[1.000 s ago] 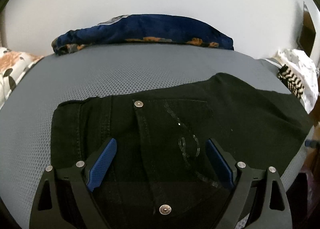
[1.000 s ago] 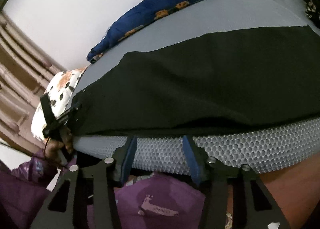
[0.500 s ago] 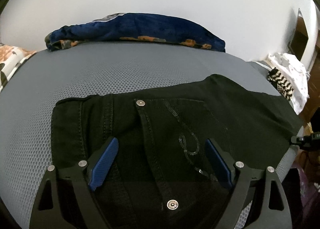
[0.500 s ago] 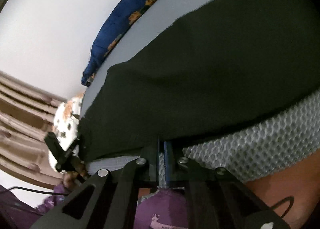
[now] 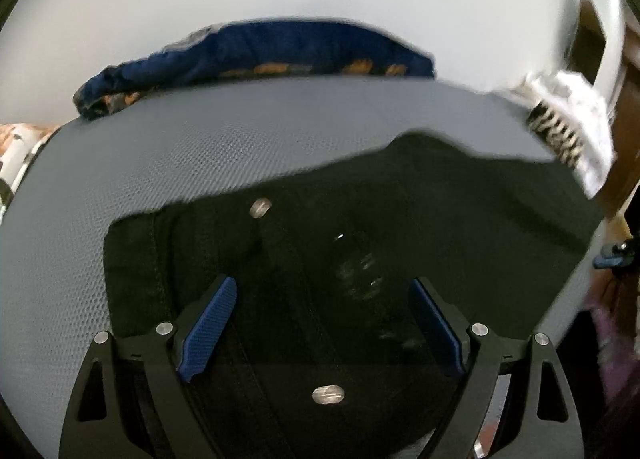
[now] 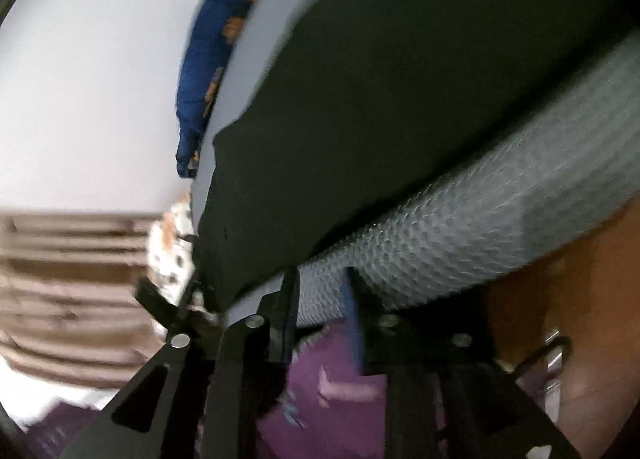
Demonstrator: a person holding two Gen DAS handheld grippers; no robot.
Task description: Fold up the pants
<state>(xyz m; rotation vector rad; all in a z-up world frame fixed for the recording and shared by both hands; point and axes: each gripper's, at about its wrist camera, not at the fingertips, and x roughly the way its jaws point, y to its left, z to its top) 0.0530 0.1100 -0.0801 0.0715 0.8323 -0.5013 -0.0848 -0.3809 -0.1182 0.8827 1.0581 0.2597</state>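
Observation:
Black pants (image 5: 360, 239) lie flat on a grey mesh mattress (image 5: 200, 139), the waist with its metal buttons nearest the left wrist camera. My left gripper (image 5: 322, 283) hovers over the waist, open wide, blue pads apart, and nothing is pinched. In the right wrist view the pants (image 6: 400, 119) spread across the mattress (image 6: 480, 227). My right gripper (image 6: 320, 275) sits at the mattress's side edge just below the pants' hem. Its jaws are opening, with only mesh showing through the narrow gap and no cloth between them.
A dark blue flowered blanket (image 5: 280, 51) lies along the far wall. A floral pillow (image 5: 16, 147) is at the left end, and a white and striped cloth (image 5: 568, 119) at the right. Purple fabric (image 6: 320, 379) and a brown floor lie below the mattress edge.
The right gripper closed fully, then parted again, and rolled so its view now tilts steeply. It shifted along the mattress edge. The left gripper stayed open over the waist, hardly moving.

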